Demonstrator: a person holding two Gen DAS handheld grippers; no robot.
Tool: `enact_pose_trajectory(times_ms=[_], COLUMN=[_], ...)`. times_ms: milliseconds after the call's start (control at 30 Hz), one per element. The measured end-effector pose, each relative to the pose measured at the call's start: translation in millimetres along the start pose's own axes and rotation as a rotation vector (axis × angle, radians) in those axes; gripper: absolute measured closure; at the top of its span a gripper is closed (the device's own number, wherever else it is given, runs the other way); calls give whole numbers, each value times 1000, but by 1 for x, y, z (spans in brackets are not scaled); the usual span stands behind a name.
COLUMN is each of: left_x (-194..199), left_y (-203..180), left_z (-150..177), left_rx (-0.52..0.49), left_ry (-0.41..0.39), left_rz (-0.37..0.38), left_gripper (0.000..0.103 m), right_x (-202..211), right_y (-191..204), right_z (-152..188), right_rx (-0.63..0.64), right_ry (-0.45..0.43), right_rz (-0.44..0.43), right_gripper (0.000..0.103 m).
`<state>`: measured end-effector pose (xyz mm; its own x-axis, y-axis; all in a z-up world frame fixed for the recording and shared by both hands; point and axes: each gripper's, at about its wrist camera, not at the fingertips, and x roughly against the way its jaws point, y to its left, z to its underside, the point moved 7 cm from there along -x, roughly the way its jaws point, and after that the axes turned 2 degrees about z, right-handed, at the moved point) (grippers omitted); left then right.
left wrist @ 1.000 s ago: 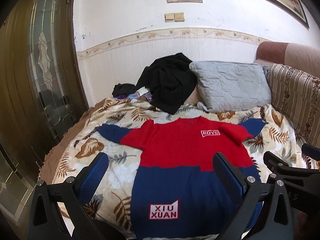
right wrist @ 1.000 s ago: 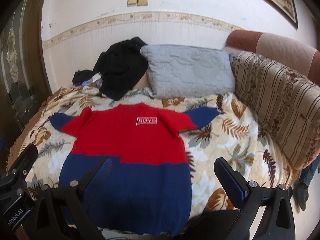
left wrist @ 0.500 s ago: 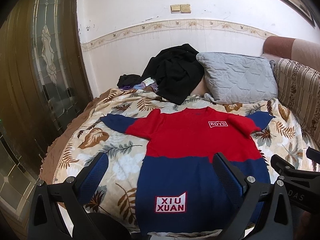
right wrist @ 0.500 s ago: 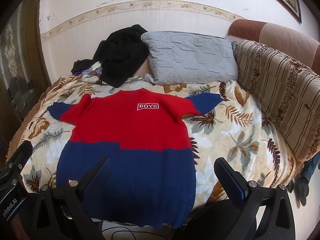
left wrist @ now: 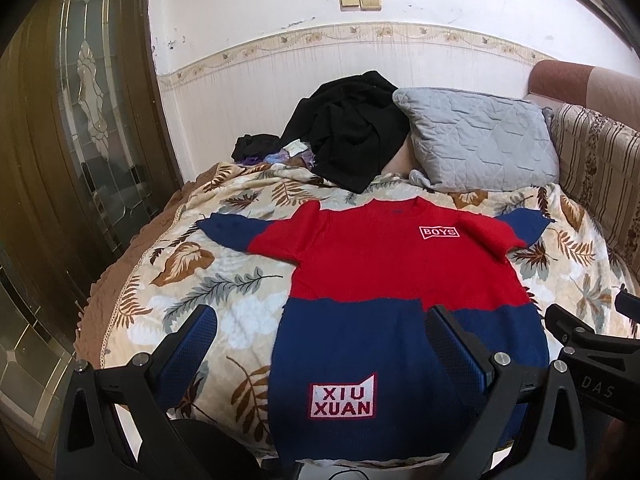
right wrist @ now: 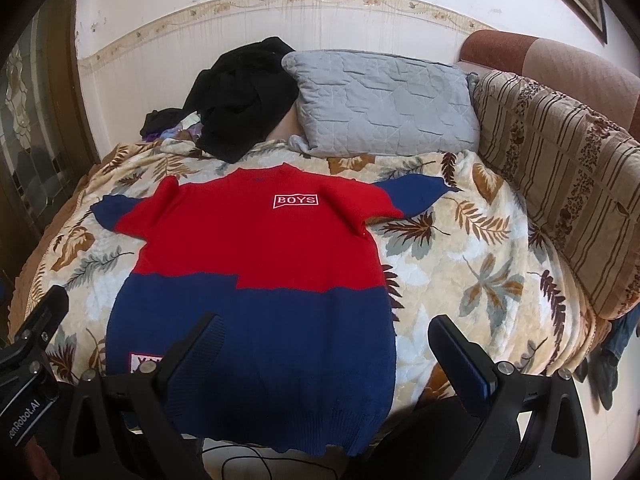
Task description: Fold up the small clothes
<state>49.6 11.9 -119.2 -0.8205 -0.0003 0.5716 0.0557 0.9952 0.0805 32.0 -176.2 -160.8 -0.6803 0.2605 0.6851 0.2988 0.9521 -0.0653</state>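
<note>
Leaf-print blanket (left wrist: pixel 224 292) bears sweater (left wrist: pixel 384 264) lettered "BOYS", "XIU XUAN".

Red-and-navy sweater (left wrist: pixel 392 280), leaf-print blanket (left wrist: pixel 224 284), grey quilted pillow (left wrist: pixel 480 144)

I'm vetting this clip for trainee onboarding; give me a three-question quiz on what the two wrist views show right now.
1. True or false: the sweater is already folded in half.
2. Multiple choice: what lies at the head of the bed beside the black clothes? A) a laundry basket B) a grey pillow C) a stack of towels
3. Fill in: both the left gripper and the right gripper are ____ and hold nothing.

Key: 1. false, it lies spread flat on the blanket with both sleeves out. 2. B. 3. open.
</note>
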Motion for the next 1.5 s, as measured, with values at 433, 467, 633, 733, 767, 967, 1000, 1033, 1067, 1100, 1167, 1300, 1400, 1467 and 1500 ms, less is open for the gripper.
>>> enact_pose_trajectory(times_ms=[433, 467, 633, 733, 767, 967, 1000, 1033, 1067, 1100, 1167, 1300, 1400, 1467, 1500], left_x=[-16, -17, -23, -27, -28, -42, -47, -53, -61, -74, -98, -162, -195, -206, -211], left_y=[-1, -1, -2, -1, -2, -5, -5, -5, -5, -6, -9, -17, -26, -29, -31], left_z=[7, 7, 10, 10, 10, 0, -3, -8, -11, -16, -22, -30, -28, -26, -24], left_rx=[-13, -14, -18, -20, -21, -32, -34, -35, -35, -38, -46, -39, -62, -75, -88], left_ry=[37, 39, 52, 58, 60, 57, 54, 51, 51, 57, 72, 137, 153, 149, 140], left_rz=[-8, -9, -11, -13, -14, -4, -7, -9, -8, -8, -7, 2, -19, -5, -2], left_gripper=[0, 0, 0, 0, 0, 0, 0, 0, 0, 0, 0, 0, 0, 0, 0], right_x=[-16, -18, -25, -30, -31, -43, -49, -55, -64, -73, -99, -168, -222, -254, -264], right_y=[0, 0, -1, -1, -1, -7, -13, -19, -31, -43, -71, -133, -170, -184, -186], right_z=[4, 5, 6, 6, 6, -2, -8, -14, -22, -30, -48, -74, -79, -83, -84], right_rx=[2, 2, -2, -4, -4, -3, -16, -29, -62, -100, -183, -379, -590, -712, -746], right_ry=[33, 37, 50, 55, 56, 49, 42, 38, 32, 27, 34, 62, 110, 151, 166], right_rz=[2, 1, -4, -5, -4, -1, -17, -23, -29, -44, -83, -164, -245, -322, -338], right_gripper=[0, 0, 0, 0, 0, 0, 0, 0, 0, 0, 0, 0, 11, 17, 22])
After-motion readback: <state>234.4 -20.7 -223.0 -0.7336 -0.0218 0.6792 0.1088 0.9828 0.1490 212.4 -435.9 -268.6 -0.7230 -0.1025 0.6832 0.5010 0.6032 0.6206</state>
